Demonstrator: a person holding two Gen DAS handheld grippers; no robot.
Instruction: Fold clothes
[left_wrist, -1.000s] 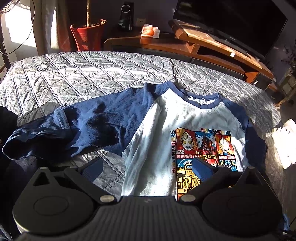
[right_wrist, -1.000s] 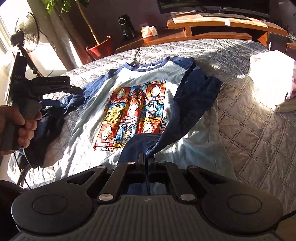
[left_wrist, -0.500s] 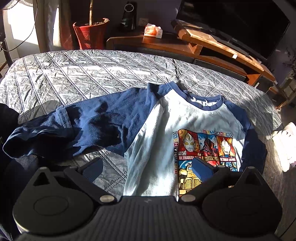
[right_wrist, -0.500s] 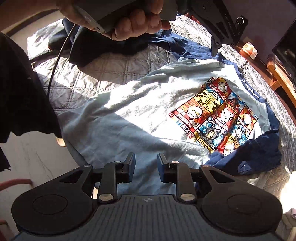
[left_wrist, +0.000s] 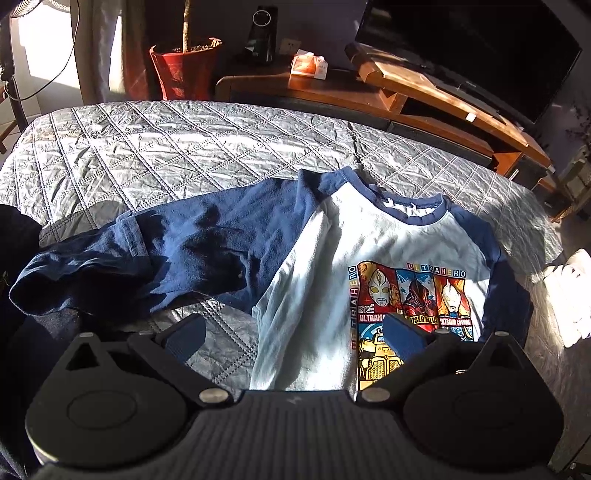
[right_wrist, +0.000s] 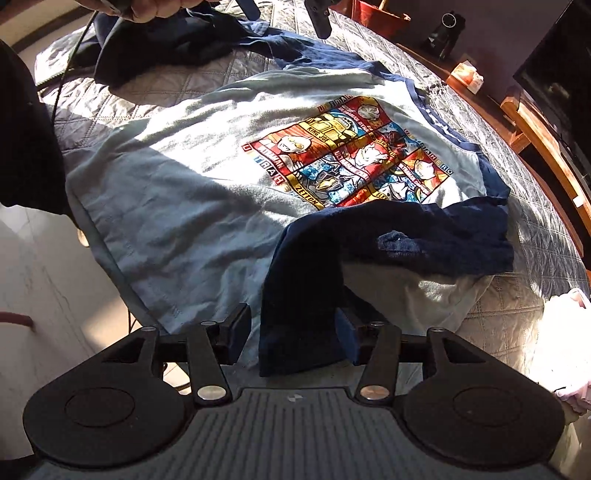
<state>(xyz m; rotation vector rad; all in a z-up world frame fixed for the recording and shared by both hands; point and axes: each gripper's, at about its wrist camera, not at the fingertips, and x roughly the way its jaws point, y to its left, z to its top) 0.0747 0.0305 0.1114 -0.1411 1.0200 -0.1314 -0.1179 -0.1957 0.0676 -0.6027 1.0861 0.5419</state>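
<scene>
Shirt (right_wrist: 207, 206) lies face-up on the bed (left_wrist: 184, 147), one sleeve (right_wrist: 406, 236) folded in. Soft, limp cloth, best pinched at a cuff. Left gripper (left_wrist: 293, 334) and right gripper (right_wrist: 293, 332) gape empty.

Quilted grey bed (left_wrist: 192, 147) with a spread blue-sleeved shirt (left_wrist: 325, 266) on top

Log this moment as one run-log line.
stage: sleeve folding | left gripper: open, empty | right gripper: open, around navy sleeve | shirt: face up on quilt
</scene>
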